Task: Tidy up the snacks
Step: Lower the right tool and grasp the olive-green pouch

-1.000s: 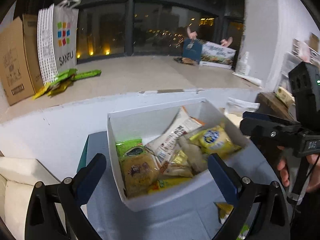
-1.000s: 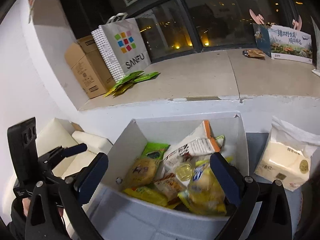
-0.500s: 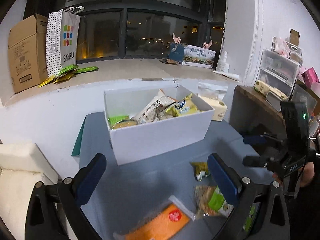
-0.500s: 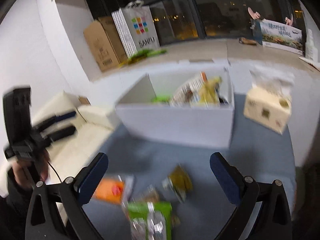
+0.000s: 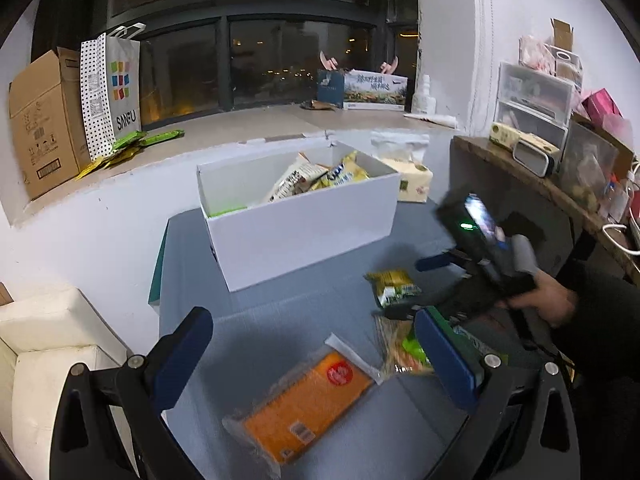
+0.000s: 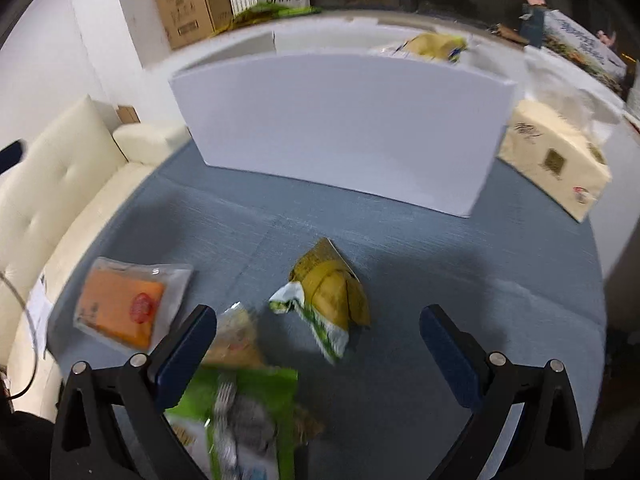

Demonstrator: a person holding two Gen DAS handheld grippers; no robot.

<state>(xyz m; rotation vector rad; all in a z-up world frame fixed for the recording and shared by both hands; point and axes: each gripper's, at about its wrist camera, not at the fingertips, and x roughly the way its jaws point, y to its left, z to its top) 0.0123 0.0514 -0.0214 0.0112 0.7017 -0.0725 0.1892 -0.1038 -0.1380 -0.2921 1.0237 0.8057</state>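
Both units hover above the grey bench with nothing in hand. The left gripper has its jaws spread wide over the orange packet, not touching it. The right gripper has its jaws equally wide, with the yellow-green packet lying between and ahead of them on the bench. A green packet and a clear-wrapped snack lie overlapping by the right unit's left finger. The white box, already holding several snacks, stands behind, well apart from the loose ones.

Risks, as judged: the right wrist view is blurred, suggesting fast motion, so closing now could pinch only the crinkled edge and slip. The overlapping packets could be dragged along together.
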